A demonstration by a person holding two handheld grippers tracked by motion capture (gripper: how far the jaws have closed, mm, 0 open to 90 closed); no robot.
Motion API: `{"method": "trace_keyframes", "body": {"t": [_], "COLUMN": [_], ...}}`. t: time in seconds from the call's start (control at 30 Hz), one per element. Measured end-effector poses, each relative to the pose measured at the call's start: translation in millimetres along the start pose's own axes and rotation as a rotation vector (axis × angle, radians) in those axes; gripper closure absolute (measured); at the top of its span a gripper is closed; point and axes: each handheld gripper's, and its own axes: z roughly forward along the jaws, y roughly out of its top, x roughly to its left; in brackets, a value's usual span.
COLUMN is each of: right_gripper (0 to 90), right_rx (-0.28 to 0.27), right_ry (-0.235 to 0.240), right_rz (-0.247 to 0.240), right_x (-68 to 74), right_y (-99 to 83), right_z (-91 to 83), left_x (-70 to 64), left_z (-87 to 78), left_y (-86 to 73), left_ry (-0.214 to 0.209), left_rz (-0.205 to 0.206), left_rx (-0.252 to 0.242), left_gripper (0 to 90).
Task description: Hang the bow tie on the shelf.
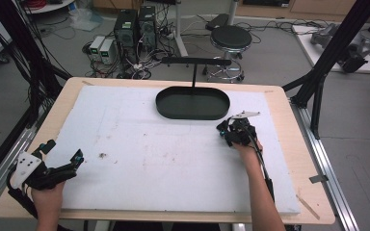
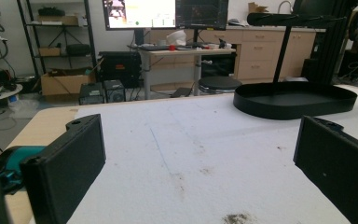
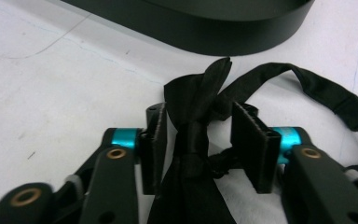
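A black bow tie (image 3: 195, 95) lies on the white foam mat (image 1: 164, 154), its strap (image 3: 326, 91) trailing off to the right. My right gripper (image 3: 198, 137) stands open with its jaws either side of the tie's knot; a small gap shows beside the right jaw. From above, this gripper (image 1: 229, 129) sits just off the front right end of the black oval tray (image 1: 166, 111). My left gripper (image 1: 65, 151) rests open near the mat's front left corner, nothing between its jaws (image 2: 198, 158).
The tray (image 2: 284, 109) carries a thin post with a black crossbar (image 1: 195, 61) and looks empty. Dirt specks (image 1: 102, 155) mark the mat. Beyond the far table edge stand a stool (image 1: 230, 38) and computer boxes (image 1: 135, 26). Black frame struts (image 1: 327, 57) rise at the right.
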Motion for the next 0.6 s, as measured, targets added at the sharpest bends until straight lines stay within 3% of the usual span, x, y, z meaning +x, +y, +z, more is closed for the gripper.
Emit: {"method": "trace_keyframes", "body": {"t": [0.13,0.27,0.37,0.5,0.6], "right_gripper": [60.9,69.8,73.3,74.4,75.3], "right_rx": [0.016,0.035,0.048,0.052,0.021], "right_ry": [-0.008,-0.061,-0.098,-0.1,-0.091], "right_rz": [-0.009,-0.112,-0.155,-0.144,-0.14], "right_x": [0.3,9.4,16.5,17.4,16.9], "right_y": [-0.6,1.3,2.6,2.6,4.0], "right_z": [0.3,0.7,1.2,-0.2,-6.5], "left_x": [0.3,0.1,-0.2,0.0,0.3], "left_z": [-0.4,-0.4,-0.5,-1.1,-1.3], "left_y": [0.0,-0.2,-0.1,0.0,-0.2], "left_ry": [0.001,0.001,0.0,0.002,0.001], "left_rz": [-0.001,-0.002,-0.003,-0.002,-0.002], "left_rx": [0.001,0.002,0.001,0.003,0.003], "left_gripper": [2.5,2.5,2.5,2.5,2.5]}}
